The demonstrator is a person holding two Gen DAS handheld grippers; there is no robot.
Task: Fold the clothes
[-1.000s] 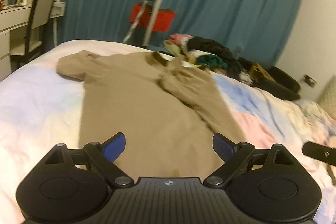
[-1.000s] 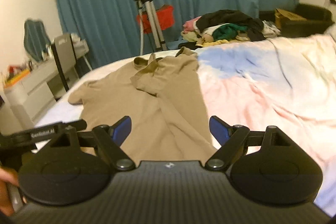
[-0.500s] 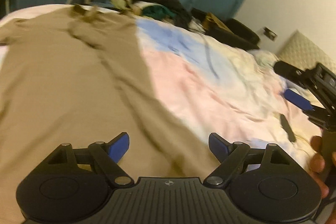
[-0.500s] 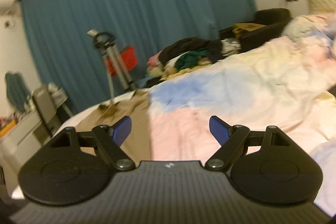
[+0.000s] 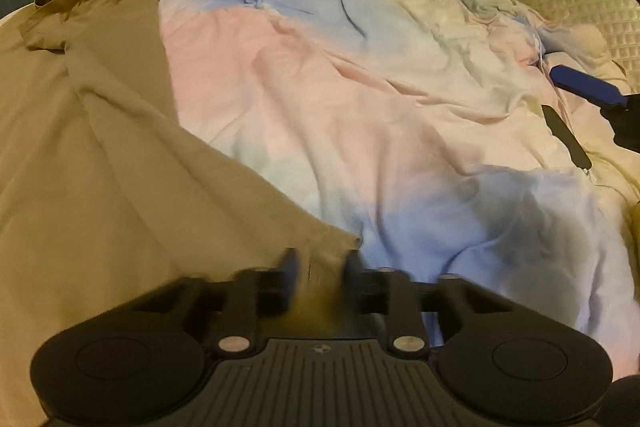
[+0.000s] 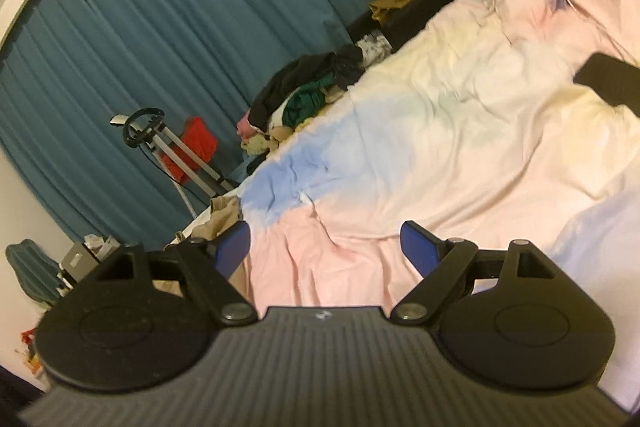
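Our left gripper [image 5: 318, 273] jaws, just closing, pinch the tan shirt [image 5: 100, 167] hem corner at lower centre; thin bite may slip. Right gripper [image 6: 326, 243] gapes empty.

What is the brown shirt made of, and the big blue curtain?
The shirt looks like soft, thin knit cloth, perhaps cotton: matte, lying limp with gentle wrinkles. The curtain looks like heavier woven cloth, also matte, hanging in long straight pleats. The exact fibre of either can't be told from here.
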